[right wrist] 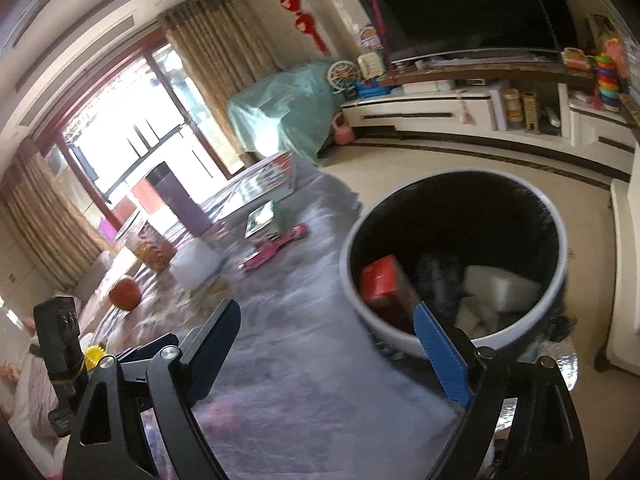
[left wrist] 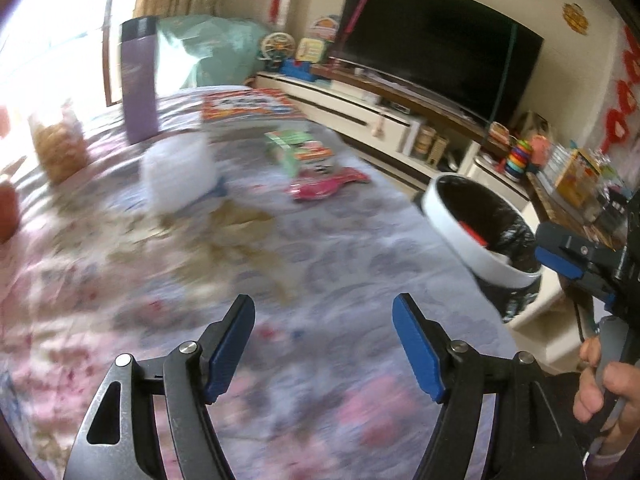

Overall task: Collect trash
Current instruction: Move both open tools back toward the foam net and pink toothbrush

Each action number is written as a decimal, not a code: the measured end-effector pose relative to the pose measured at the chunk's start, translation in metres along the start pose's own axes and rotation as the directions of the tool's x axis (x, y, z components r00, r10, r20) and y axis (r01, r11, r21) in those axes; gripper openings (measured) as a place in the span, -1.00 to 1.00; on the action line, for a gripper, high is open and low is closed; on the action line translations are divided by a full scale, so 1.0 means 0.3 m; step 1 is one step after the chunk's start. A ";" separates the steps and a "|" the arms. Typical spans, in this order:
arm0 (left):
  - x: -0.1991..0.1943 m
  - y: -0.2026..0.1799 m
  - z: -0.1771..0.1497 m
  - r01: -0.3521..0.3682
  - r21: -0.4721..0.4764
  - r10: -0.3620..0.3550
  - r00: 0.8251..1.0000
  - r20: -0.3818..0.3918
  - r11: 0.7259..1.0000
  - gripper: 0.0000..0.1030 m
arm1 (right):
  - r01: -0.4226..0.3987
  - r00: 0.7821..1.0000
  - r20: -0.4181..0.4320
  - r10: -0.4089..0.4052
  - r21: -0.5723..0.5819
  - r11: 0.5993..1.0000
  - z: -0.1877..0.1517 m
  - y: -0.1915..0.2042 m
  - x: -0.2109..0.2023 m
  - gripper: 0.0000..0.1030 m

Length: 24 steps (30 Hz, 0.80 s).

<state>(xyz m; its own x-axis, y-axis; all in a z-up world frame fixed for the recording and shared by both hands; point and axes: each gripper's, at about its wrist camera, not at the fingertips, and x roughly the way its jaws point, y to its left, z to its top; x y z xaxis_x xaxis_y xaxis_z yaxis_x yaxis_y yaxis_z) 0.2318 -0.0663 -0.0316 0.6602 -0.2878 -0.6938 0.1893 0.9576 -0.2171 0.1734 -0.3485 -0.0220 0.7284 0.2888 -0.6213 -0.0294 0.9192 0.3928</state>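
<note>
From the left wrist, we see our left gripper wide and empty. The pink wrapper lies far ahead, slightly right, flat on the floral cloth, its long axis running left to right; the bin stands right.

From the right wrist, our right gripper is wide, holding nothing, its right finger over the bin's near rim. The wrapper lies far left, so the left gripper seems nearer.

Floral-clothed table: pink wrapper, green box.
</note>
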 end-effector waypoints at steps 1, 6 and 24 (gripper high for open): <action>-0.006 0.016 -0.004 -0.007 -0.011 0.007 1.000 0.001 1.000 0.38 | -0.008 1.000 -0.006 0.008 -0.006 1.000 -0.007 0.017 0.009 0.75; -0.039 0.097 -0.012 -0.041 -0.052 0.041 0.999 0.004 0.998 0.39 | -0.040 0.998 -0.041 0.039 -0.036 0.999 -0.029 0.090 0.064 0.75; 0.036 0.276 0.068 -0.104 -0.088 0.104 0.995 0.000 0.991 0.39 | -0.090 0.993 -0.089 0.082 -0.087 0.992 0.000 0.224 0.295 0.75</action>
<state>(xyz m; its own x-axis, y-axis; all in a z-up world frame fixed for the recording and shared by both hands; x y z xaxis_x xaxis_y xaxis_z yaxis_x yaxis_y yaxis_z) 0.2695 0.0102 -0.0431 0.6761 -0.1865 -0.7128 0.0552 0.9776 -0.2033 0.2361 -0.2613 -0.0507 0.6598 0.3860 -0.6448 -0.1541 0.9093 0.3866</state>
